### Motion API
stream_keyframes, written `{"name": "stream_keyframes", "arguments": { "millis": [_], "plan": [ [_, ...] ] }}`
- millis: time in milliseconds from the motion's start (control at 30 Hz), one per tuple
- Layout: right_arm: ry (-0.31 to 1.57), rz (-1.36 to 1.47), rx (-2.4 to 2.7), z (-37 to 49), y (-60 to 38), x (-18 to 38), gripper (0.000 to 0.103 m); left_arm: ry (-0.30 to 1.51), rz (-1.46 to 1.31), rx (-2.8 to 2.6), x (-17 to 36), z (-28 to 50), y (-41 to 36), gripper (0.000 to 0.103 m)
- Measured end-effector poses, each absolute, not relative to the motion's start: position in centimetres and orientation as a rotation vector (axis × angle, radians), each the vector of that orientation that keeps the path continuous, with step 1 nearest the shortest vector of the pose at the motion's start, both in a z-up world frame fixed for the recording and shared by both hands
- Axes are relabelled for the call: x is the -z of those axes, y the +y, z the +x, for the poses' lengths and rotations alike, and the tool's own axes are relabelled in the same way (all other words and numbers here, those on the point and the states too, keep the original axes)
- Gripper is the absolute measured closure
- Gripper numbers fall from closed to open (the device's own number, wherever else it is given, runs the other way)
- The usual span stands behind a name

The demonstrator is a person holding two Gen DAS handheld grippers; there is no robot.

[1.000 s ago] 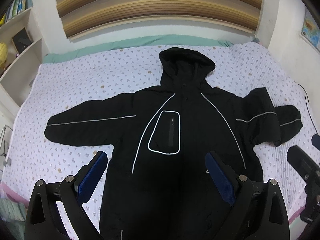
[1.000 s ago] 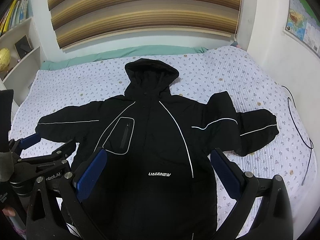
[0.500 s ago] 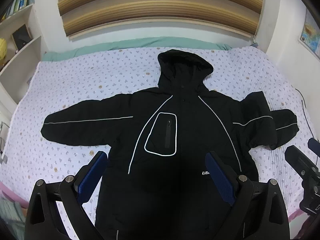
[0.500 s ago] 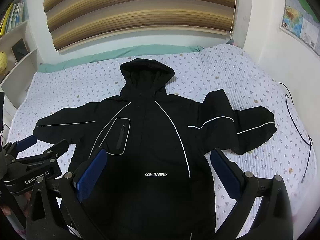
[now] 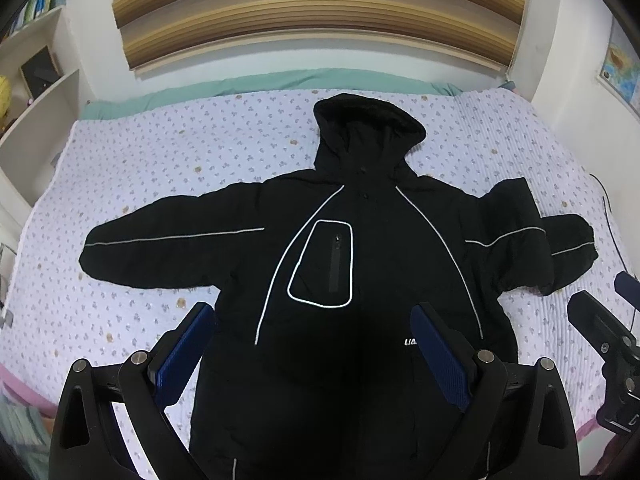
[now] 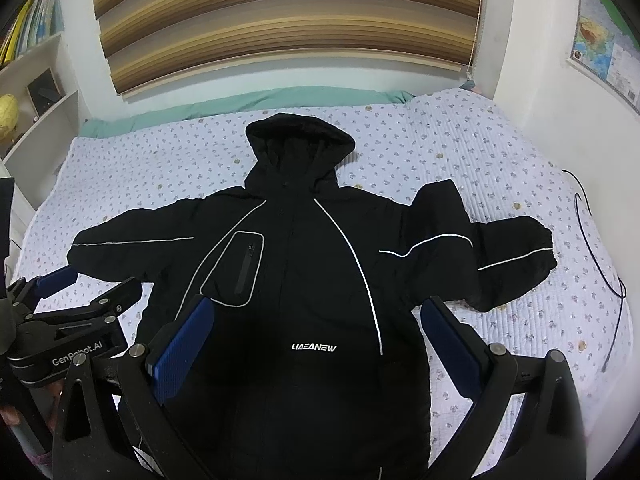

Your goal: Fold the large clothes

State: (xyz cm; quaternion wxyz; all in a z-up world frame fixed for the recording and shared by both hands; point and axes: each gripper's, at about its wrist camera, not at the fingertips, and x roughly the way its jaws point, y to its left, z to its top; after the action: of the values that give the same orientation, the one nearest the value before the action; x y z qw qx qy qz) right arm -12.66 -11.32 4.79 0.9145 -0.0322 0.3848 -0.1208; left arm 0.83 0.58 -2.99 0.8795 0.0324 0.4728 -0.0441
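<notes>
A large black hooded jacket with white reflective piping lies face up and spread out on the bed, hood toward the far wall. Its left sleeve stretches out straight; its right sleeve is bent and bunched. My left gripper hangs open above the jacket's lower front, holding nothing. My right gripper is open too, above the hem near the white logo. Each gripper shows in the other's view: the left one at the left, the right one at the right edge.
The bed has a pale floral quilt and a green strip along the far wall under striped blinds. White shelves stand at the left. A black cable lies on the quilt at the right, below a wall map.
Both grippers have drawn back and up a little from the bed, so the jacket sits slightly lower and smaller in both views. The jacket itself has not moved.
</notes>
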Motion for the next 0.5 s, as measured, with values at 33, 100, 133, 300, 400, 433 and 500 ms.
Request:
{"name": "stream_keyframes", "arguments": {
  "millis": [33, 100, 133, 300, 400, 433, 500],
  "plan": [
    [0.793, -0.067, 0.248, -12.7, -11.3, -4.7, 0.000, 0.987, 0.067, 0.091, 3.0, 0.9, 0.6, 0.005],
    [0.796, -0.067, 0.247, -12.5, -11.4, -4.7, 0.000, 0.990, 0.066, 0.088, 3.1, 1.0, 0.7, 0.005],
    [0.798, -0.066, 0.247, -12.5, -11.4, -4.6, 0.000, 0.992, 0.065, 0.087, 3.2, 1.1, 0.7, 0.005],
    [0.809, -0.063, 0.247, -12.4, -11.4, -4.3, 0.000, 0.999, 0.055, 0.077, 3.4, 1.2, 1.3, 0.005],
    [0.812, -0.060, 0.249, -12.4, -11.4, -4.1, 0.000, 1.002, 0.048, 0.070, 3.5, 1.3, 1.5, 0.005],
    [0.813, -0.060, 0.250, -12.3, -11.5, -4.1, 0.000, 1.003, 0.045, 0.065, 3.5, 1.4, 1.7, 0.005],
    [0.817, -0.059, 0.249, -12.3, -11.5, -4.0, 0.000, 1.006, 0.041, 0.062, 3.6, 1.4, 1.8, 0.005]
  ]
}}
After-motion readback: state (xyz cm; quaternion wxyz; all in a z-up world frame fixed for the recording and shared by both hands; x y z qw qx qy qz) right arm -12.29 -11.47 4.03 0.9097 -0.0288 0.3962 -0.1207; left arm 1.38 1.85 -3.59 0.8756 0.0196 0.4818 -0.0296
